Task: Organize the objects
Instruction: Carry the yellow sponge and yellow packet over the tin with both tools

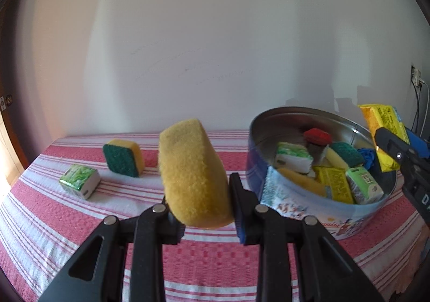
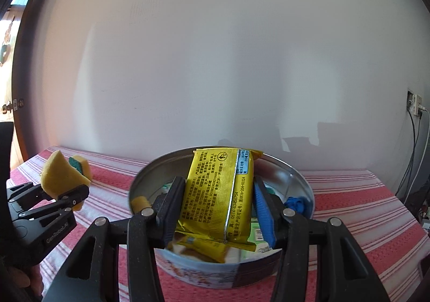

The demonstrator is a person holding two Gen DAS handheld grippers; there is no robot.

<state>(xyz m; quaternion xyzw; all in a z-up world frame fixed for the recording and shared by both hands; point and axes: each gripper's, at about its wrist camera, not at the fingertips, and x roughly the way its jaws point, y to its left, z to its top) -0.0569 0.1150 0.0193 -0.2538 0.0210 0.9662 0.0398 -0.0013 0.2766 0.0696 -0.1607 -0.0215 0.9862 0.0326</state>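
My left gripper (image 1: 204, 194) is shut on a big yellow sponge (image 1: 193, 173), held up above the striped cloth just left of the round metal tin (image 1: 317, 210). The same gripper (image 2: 63, 190) and its yellow sponge (image 2: 57, 177) show at the left of the right wrist view. My right gripper (image 2: 217, 194) is shut on a yellow snack packet (image 2: 220, 194), held over the tin (image 2: 215, 272); from the left wrist view the packet (image 1: 384, 135) hangs above the tin's far right rim. The tin holds several sponges and packets.
On the red-and-white striped tablecloth (image 1: 80, 226) left of the tin lie a green-and-yellow scouring sponge (image 1: 123, 156) and a small green tissue pack (image 1: 79, 181). A white wall runs behind the table. Cables hang from a wall socket (image 2: 415, 105) at the right.
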